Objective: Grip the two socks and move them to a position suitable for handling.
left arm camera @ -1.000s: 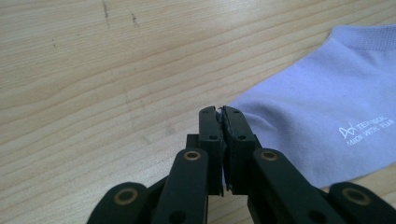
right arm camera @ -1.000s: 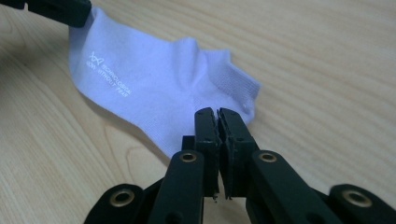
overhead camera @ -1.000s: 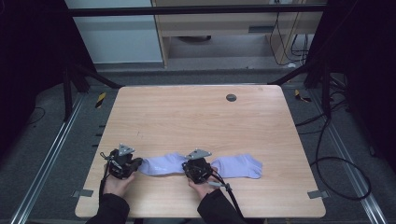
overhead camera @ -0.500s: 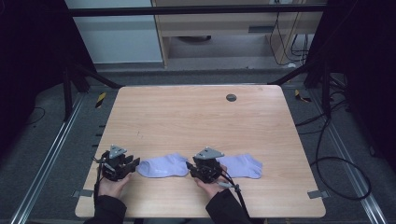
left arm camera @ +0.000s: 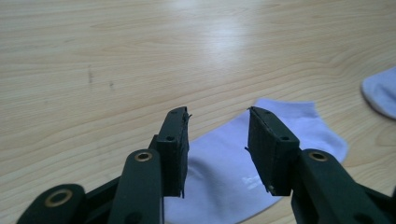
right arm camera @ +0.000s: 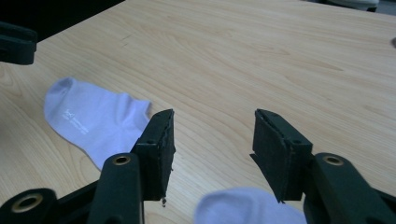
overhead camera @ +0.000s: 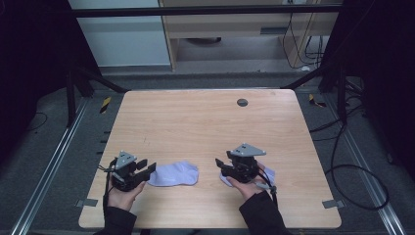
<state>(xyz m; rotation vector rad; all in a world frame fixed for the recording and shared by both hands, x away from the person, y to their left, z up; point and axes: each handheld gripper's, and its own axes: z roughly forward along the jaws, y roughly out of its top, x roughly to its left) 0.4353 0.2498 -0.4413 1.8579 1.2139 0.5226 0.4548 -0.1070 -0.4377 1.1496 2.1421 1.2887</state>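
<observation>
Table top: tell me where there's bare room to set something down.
The table is bare across its far and middle stretch, apart from the small dark disc. The near edge is crowded: left hand-held gripper, left sock, right hand-held gripper over the right sock. A narrow bare gap lies between the socks.

Most of the table [overhead camera: 205,122] is bare wood, so a hand can slide anywhere across the middle and far side. Near the front edge, one white sock [overhead camera: 173,174] lies flat between the two grippers. A second sock [overhead camera: 266,172] sits under the right gripper [overhead camera: 219,164]. A small dark disc [overhead camera: 242,102] sits near the far edge.
</observation>
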